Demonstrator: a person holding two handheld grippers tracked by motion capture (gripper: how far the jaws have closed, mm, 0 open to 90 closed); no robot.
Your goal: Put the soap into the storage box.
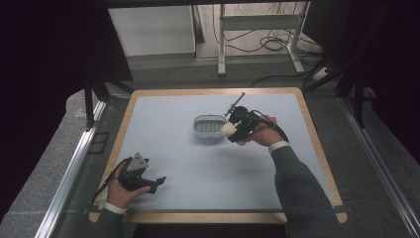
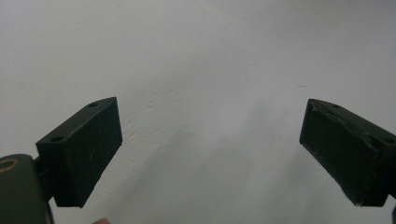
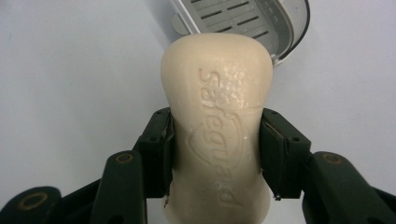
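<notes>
The pale blue surface carries a white slotted soap dish near its middle. Just right of the dish, the right tool pinches a cream soap bar between its jaws. The left tool rests spread at the near left.

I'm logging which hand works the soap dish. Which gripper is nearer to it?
Right. The right gripper, shut on a soap bar, is at the soap dish's right edge. The left gripper is open, far off near the table's front left.
</notes>
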